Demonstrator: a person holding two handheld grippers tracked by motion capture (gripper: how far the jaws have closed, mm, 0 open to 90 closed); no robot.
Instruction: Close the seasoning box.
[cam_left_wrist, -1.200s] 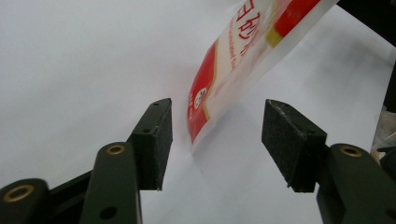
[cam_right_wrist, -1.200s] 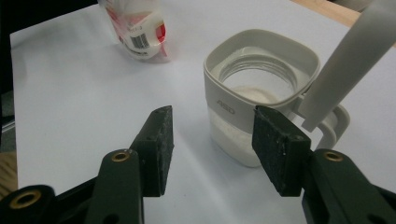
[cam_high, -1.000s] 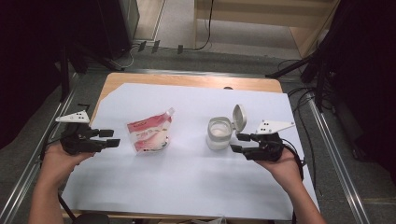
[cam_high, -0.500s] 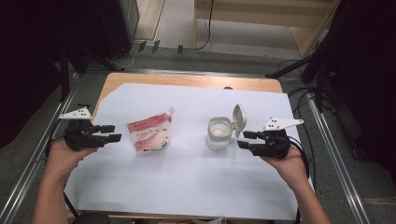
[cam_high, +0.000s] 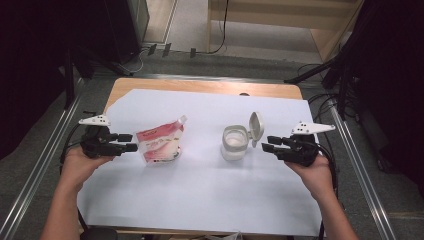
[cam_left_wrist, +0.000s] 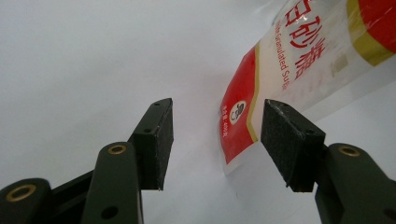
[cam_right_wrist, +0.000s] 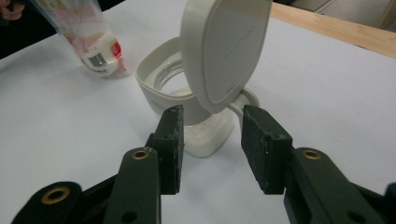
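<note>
A red-and-white sugar pouch (cam_high: 161, 145) lies left of centre on the white sheet. My left gripper (cam_high: 132, 142) is just left of it and open. In the left gripper view the pouch (cam_left_wrist: 285, 60) has its bottom corner in the gap of the left gripper (cam_left_wrist: 215, 140), and the pads do not touch it. A white jar (cam_high: 234, 145) stands right of centre with its hinged lid (cam_high: 256, 127) raised. My right gripper (cam_high: 265, 144) is a short way right of it and open. Its jaws have just been closing with nothing pressed between them. Ahead of the right gripper (cam_right_wrist: 210, 144) are the jar (cam_right_wrist: 156, 86) and lid (cam_right_wrist: 224, 51).
The white sheet (cam_high: 210, 200) covers a wooden table (cam_high: 200, 86) with metal rails along both sides. Cables trail from each gripper off the table edges. The pouch (cam_right_wrist: 88, 42) stands beyond the jar in the right gripper view.
My left gripper has moved right, closer to the pouch. My right gripper has drawn back a little to the right from the jar, and its jaws stand narrower.
</note>
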